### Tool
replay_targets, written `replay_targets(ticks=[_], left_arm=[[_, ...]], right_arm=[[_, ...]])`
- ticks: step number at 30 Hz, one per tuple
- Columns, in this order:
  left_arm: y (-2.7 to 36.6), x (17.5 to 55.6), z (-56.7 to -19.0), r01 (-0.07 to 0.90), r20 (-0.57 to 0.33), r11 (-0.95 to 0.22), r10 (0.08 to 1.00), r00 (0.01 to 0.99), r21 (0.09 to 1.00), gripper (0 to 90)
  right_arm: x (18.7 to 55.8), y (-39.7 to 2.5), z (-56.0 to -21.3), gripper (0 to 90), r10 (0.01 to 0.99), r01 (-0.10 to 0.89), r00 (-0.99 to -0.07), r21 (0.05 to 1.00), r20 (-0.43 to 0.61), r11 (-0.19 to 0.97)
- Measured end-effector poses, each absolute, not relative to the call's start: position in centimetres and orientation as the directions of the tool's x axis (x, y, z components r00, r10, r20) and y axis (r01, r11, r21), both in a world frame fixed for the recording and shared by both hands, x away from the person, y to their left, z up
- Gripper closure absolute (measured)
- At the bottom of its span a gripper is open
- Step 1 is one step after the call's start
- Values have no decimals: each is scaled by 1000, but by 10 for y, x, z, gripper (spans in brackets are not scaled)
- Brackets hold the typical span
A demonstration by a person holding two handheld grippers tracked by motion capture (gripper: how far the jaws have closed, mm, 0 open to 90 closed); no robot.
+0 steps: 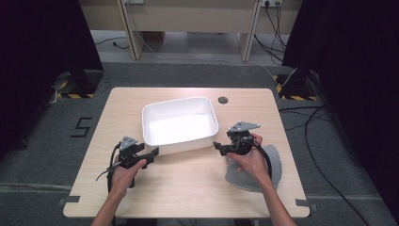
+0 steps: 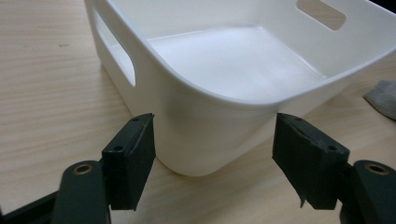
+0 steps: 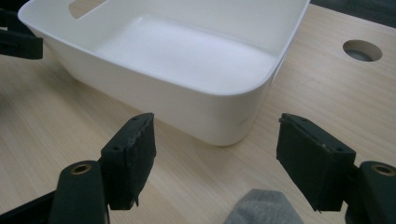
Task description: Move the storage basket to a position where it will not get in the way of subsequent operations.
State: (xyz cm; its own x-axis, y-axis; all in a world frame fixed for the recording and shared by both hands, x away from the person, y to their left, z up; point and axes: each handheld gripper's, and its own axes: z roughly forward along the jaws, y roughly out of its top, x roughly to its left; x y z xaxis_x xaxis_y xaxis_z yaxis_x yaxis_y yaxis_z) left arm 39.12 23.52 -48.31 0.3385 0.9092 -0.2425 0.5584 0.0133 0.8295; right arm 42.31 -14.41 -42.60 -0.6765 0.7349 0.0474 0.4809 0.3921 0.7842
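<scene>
Tub (image 1: 180, 125), white and empty, sits mid-worktop (image 1: 188, 188) in the high view, long axis left to right; left gripper (image 1: 151, 154) nearly touches its near-left corner, right gripper (image 1: 217, 145) is just beside its near-right corner, above a grey cloth (image 1: 277, 165). Left gripper view: jaws wide, holding nothing, tub corner (image 2: 205, 140) straight ahead between them. Right gripper view: jaws wide and empty, tub (image 3: 187, 93) ahead-left, cloth (image 3: 261, 207) underneath, nothing blocking.
</scene>
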Motion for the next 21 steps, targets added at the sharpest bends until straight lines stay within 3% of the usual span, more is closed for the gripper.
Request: replay_targets(ticks=[11, 21], left_arm=[[229, 423, -484, 578, -207, -21, 922, 326, 816, 305], [226, 440, -483, 585, -214, -5, 928, 305, 811, 311]], right_arm=[[445, -119, -436, 285, 759, 529, -651, 720, 6, 449], [473, -104, -440, 395, 771, 564, -637, 673, -13, 478]])
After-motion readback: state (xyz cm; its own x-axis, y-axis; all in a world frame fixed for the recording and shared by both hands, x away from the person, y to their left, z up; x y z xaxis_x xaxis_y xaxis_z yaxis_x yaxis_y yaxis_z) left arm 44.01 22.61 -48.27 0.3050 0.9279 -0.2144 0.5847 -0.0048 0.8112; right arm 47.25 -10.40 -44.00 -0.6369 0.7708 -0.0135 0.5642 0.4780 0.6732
